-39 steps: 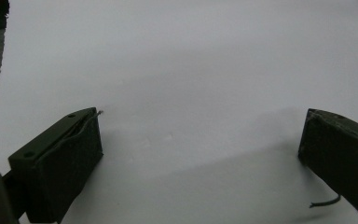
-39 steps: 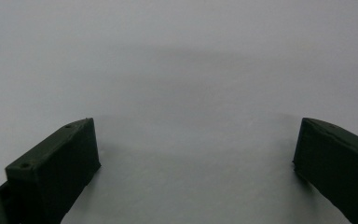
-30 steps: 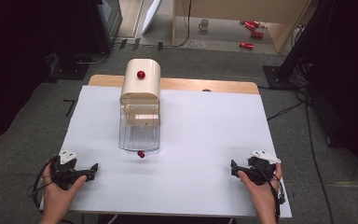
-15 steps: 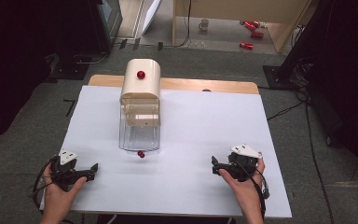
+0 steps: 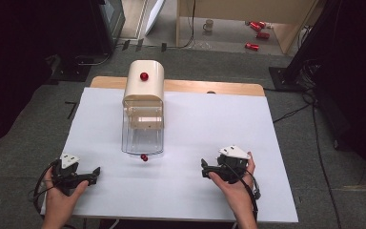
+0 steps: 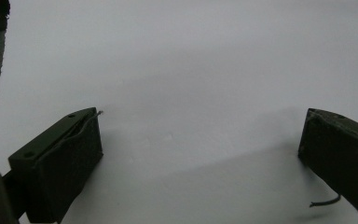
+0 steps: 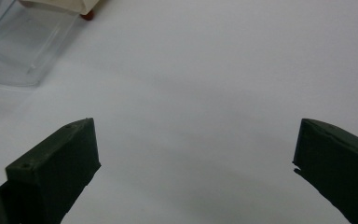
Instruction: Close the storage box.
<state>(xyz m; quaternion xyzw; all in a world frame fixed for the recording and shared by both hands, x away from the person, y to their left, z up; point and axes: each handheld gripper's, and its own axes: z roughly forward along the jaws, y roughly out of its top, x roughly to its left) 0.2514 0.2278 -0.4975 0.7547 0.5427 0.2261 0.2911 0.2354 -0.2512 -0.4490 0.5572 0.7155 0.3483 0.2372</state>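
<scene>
Evidently the approach was under way — the right gripper (image 5: 205, 168), fingers spread and empty, pointed toward the clear bread box (image 5: 143, 114). The left gripper (image 5: 95, 171) lay released on the bench (image 5: 209, 129). Next it needed to reach the red knob (image 5: 144, 157).

left gripper (image 5: 95, 171): black, grey plate, black cable | right gripper (image 5: 204, 168): same | forearms bare

open white table (image 5: 209, 191) between right gripper (image 5: 205, 168) and clear-fronted box (image 5: 143, 129), nothing between

A lab or studio is suggested by the white-covered table (image 5: 228, 124), grey carpet (image 5: 38, 129), trailing floor cables (image 5: 314, 119), dark equipment stands (image 5: 310, 52) and wooden bench (image 5: 248, 19).
</scene>
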